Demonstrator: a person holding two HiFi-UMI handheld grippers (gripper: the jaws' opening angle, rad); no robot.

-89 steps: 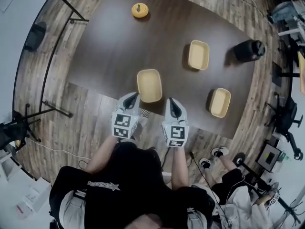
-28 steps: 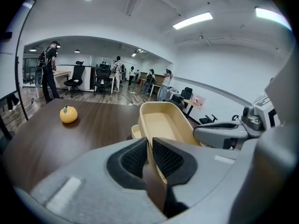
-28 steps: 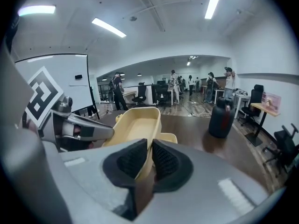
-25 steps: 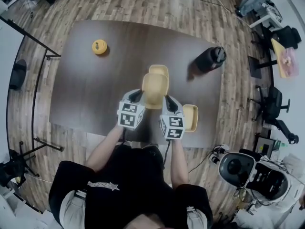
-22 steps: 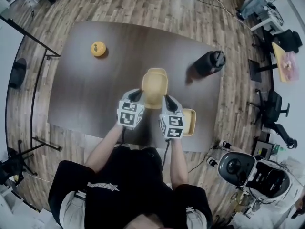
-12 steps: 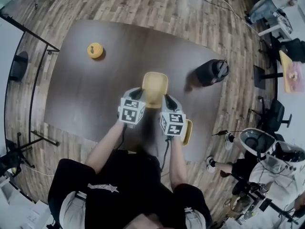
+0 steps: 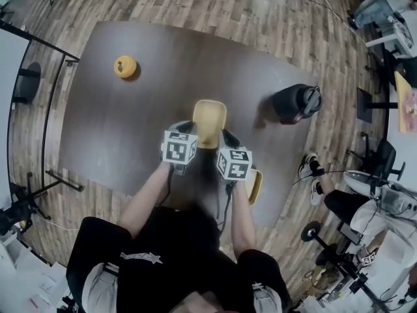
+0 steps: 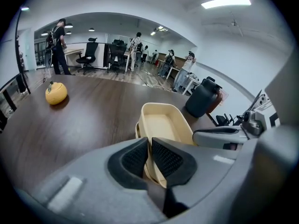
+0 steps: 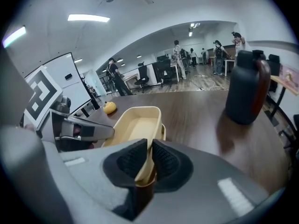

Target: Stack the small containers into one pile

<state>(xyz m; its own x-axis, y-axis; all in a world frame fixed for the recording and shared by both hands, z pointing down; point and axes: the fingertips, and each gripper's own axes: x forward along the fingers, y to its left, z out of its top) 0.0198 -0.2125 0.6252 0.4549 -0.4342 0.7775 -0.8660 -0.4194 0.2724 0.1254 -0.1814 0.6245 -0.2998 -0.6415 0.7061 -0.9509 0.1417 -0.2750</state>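
A pale yellow container (image 7: pixel 210 121) sits mid-table, held by both grippers at its near end. My left gripper (image 7: pixel 189 128) pinches its left wall (image 8: pixel 148 146); the jaws are closing with that wall between the pads. My right gripper (image 7: pixel 225 135) is shut on the right wall (image 9: pixel 148 158). Under the held container the rim of a second container (image 8: pixel 136 130) shows, so the two are nested. The lower rim (image 9: pixel 163 130) peeks out in the right gripper view too. A third container (image 7: pixel 253 185) lies near the table's front edge, partly hidden by my right gripper.
A black jug (image 7: pixel 296 103) stands to the right of the containers. A small orange round object (image 7: pixel 124 66) sits at the far left of the dark table (image 7: pixel 130 129). Office chairs, stands and a person's legs surround the table.
Both grippers carried the yellow container forward over the second one and down onto it; the lower container is now almost hidden. The third container has slid under my right gripper in the view.
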